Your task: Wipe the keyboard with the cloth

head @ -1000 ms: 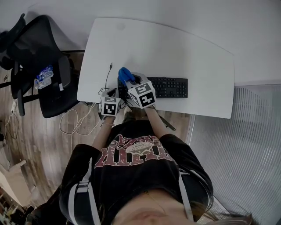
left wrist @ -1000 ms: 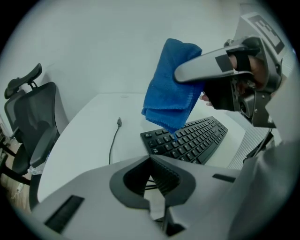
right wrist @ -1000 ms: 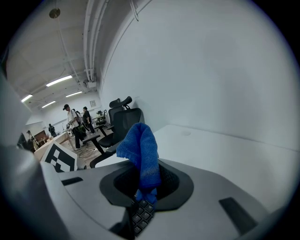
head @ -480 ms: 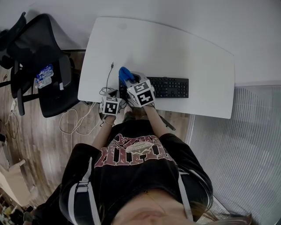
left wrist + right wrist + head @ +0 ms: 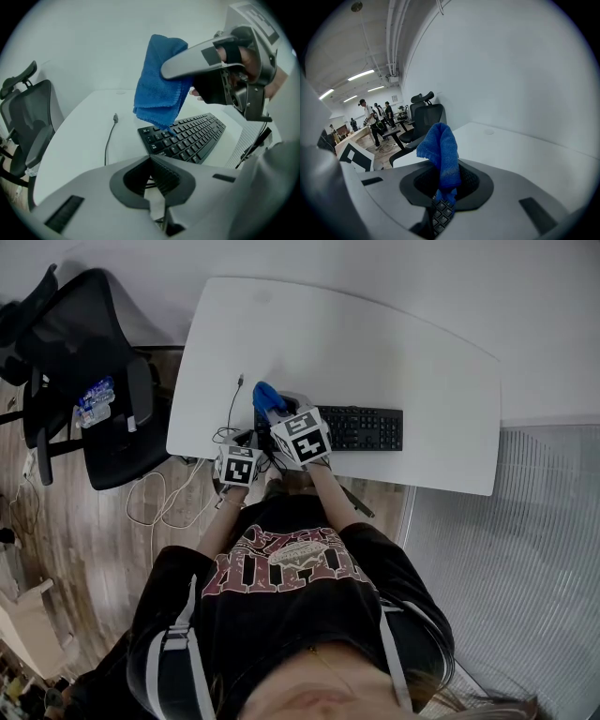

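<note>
Right hand-held gripper pinches the blue cloth; the left gripper view shows it dangling over the keyboard. Left hand-held gripper is closed, empty.

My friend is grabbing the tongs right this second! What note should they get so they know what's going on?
Right tongs: shut on the blue cloth, holding it over the left end of the keyboard.
Left tongs: shut, nothing in them, by the near edge of the table.
Done: the cloth is picked up. The pictures don't show whether any keys are wiped.
Left: rub the cloth along the keys, probably from the left end to the right.
</note>
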`<state>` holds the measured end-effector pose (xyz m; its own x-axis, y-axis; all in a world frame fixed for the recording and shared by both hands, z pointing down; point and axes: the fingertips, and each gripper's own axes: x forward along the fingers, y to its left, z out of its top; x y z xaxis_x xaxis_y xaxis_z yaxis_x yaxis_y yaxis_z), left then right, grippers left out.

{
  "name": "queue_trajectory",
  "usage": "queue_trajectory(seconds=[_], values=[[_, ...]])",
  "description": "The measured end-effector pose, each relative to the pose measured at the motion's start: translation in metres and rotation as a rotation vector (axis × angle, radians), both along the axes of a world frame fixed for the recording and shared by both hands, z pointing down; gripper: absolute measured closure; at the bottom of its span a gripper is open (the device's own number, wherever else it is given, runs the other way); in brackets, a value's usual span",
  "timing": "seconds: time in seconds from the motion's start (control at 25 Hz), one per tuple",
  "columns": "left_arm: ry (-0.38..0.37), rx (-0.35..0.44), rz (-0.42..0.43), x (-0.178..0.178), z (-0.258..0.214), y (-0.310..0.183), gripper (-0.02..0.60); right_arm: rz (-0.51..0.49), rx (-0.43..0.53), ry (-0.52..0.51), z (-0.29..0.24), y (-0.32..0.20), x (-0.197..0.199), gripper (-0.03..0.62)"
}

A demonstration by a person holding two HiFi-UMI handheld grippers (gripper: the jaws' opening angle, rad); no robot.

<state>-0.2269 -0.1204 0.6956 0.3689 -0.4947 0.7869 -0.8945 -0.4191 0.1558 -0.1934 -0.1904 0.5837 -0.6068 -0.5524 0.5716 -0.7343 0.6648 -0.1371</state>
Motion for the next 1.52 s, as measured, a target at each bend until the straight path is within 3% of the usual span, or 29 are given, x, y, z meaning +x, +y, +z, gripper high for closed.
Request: queue_trajectory(seconds=[0.36, 0.6, 0.84, 1.52], values=[[-0.025, 0.003, 0.015, 0.001, 0.001, -0.001, 0.546, -0.040, -0.050, -0.055, 0.007, 0.003, -0.015, 0.530], [-0.029, 0.007, 0.013, 0.000, 0.002, -0.002, 0.546, -0.043, -0.072, -0.032, 0.024, 0.005, -0.011, 0.530], [-0.050, 0.029, 0.019, 0.001, 0.002, -0.005, 0.546, -0.022, -0.080, -0.009, 0.037, 0.002, 0.004, 0.530], [-0.104, -0.005, -0.002, 0.005, 0.000, -0.004, 0.546, 0.019, -0.126, 0.044, 0.062, 0.002, 0.066, 0.530]])
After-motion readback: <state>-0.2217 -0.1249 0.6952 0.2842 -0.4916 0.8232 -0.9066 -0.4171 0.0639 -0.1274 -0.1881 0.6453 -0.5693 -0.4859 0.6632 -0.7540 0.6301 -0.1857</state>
